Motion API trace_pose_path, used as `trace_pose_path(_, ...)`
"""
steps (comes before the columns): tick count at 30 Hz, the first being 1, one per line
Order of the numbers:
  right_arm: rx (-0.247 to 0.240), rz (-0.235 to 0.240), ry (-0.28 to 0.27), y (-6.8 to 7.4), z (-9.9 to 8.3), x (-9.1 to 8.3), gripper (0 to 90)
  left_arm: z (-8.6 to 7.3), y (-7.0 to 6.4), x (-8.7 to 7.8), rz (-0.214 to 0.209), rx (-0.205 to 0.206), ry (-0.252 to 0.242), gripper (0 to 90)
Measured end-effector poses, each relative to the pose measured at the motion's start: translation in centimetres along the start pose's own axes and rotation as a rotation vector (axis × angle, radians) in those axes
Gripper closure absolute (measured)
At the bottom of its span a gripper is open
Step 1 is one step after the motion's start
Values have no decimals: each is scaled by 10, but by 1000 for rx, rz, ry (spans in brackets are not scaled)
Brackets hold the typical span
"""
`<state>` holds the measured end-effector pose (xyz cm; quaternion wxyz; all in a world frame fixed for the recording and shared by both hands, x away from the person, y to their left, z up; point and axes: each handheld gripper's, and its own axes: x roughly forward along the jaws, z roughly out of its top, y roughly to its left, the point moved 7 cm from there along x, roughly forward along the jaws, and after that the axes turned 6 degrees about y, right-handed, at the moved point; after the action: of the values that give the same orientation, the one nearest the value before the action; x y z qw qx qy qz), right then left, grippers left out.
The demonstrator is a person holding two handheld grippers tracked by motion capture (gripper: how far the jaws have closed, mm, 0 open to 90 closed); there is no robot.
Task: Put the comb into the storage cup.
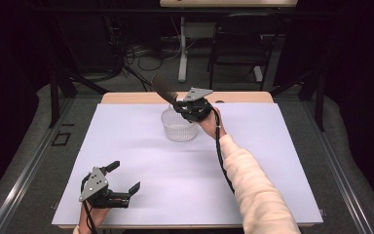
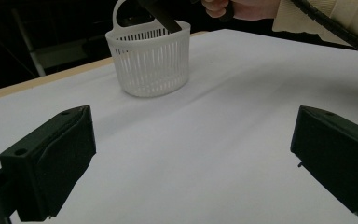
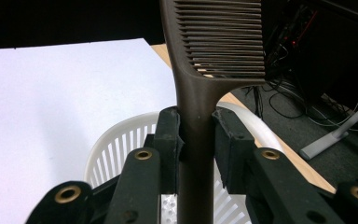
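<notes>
A white slotted plastic basket (image 1: 179, 126) (image 2: 149, 58) (image 3: 116, 140) stands on the white sheet near the table's far edge. My right gripper (image 1: 179, 105) (image 3: 196, 133) hovers over the basket's far right rim, shut on the handle of a dark brown comb (image 1: 163, 87) (image 3: 214, 46) (image 2: 161, 16). The comb's toothed end points up and back to the left, above the basket. My left gripper (image 1: 124, 178) (image 2: 191, 158) rests near the front left of the sheet, open, with nothing between its jaws.
A white sheet (image 1: 253, 146) covers most of the wooden table (image 1: 126, 97). Beyond the table are a black chair (image 1: 238, 44), a white table leg (image 1: 182, 48) and cables on the floor. A cream sleeve (image 1: 253, 190) reaches across the sheet's right half.
</notes>
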<state>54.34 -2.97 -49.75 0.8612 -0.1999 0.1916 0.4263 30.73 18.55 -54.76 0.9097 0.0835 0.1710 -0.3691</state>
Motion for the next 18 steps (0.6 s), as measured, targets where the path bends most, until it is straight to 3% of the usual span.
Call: trace_pose_path(18, -16, 24, 56, 2, -9, 7, 723, 0, 0, 0, 0, 1, 1, 0)
